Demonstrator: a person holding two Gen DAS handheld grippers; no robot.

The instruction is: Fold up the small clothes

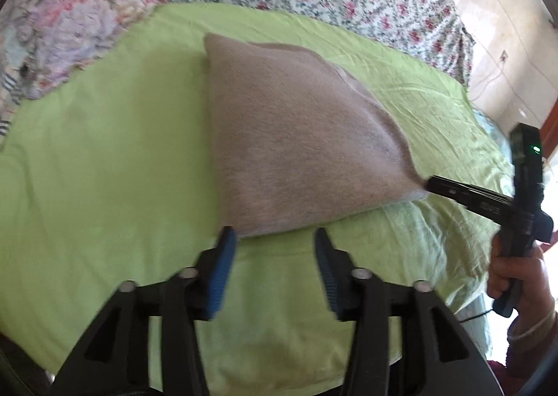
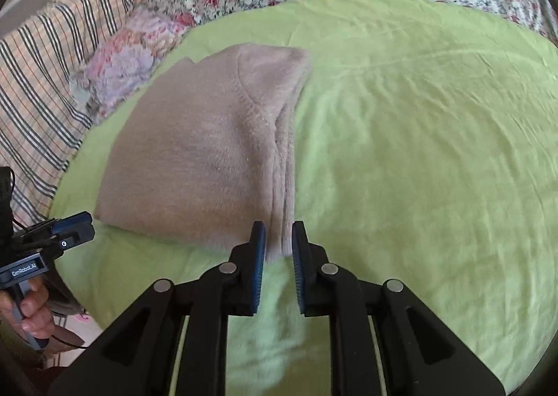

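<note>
The right gripper (image 2: 279, 235) pinches the near corner of the sweater (image 2: 209, 144); the left gripper (image 1: 275, 239) hangs spread just short of its other near corner. The sweater lies part-folded on the green sheet (image 2: 418, 151). Next, probably: left grips, both fold away.

Left claw (image 1: 275, 239) spread, right claw (image 1: 430, 183) pinching sweater (image 1: 296, 144)

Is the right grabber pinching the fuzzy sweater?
Touching. In the right wrist view the right gripper has its fingers closed on the sweater corner; the left wrist view shows the same pinch.
</note>
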